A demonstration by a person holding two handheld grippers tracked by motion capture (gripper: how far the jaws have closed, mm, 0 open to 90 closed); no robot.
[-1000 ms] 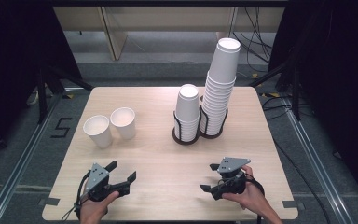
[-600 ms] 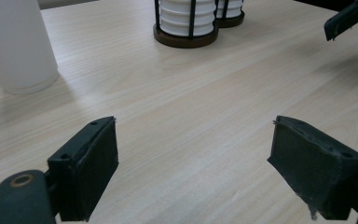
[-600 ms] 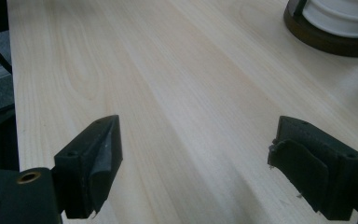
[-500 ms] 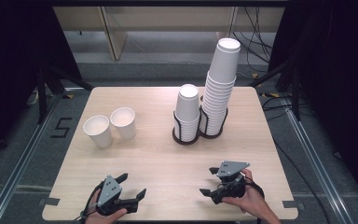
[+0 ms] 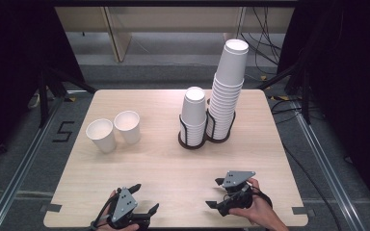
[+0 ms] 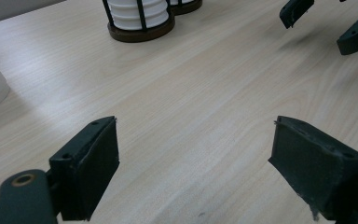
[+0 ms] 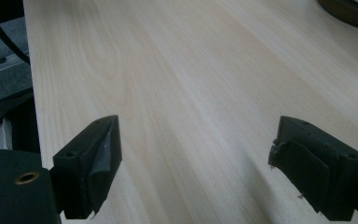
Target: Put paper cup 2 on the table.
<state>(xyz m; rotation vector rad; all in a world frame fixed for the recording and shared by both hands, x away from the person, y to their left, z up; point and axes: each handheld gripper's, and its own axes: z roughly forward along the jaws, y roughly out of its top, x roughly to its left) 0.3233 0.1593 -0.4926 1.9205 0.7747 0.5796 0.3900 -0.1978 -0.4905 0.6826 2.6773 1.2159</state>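
While both grippers hang empty at the near edge, the work in hand reads as cup handling, judged from what lies nearest them.

Loose cups: 2 white paper cups [image 5: 114,133] stand upright and mouth-up on the left part of the tabletop [image 5: 164,168], just beside each other, possibly touching; both look empty.

Direction from left gripper: the left gripper [image 5: 142,199] sits at the near left edge; the 2 cups lie farther away across the tabletop and a little to its left, well apart from it.

Nearer hand: left, by my reading; the right gripper [image 5: 217,193] is much farther from the loose cups.

Cup axis: vertical, so a reach would meet a cup's side wall.

Holder: a dark wire cup holder [image 5: 192,142] with 2 rings stands right of centre toward the far side.

Holder contents: a short stack [image 5: 193,113] of upside-down cups in the left ring, a tall stack [image 5: 227,89] in the right ring, well above the wire.

Direction from right gripper: the holder lies farther away across the tabletop, slightly left.

Left gripper state: jaws apart, only bare wood between them.

Right gripper state: jaws apart, nothing held.
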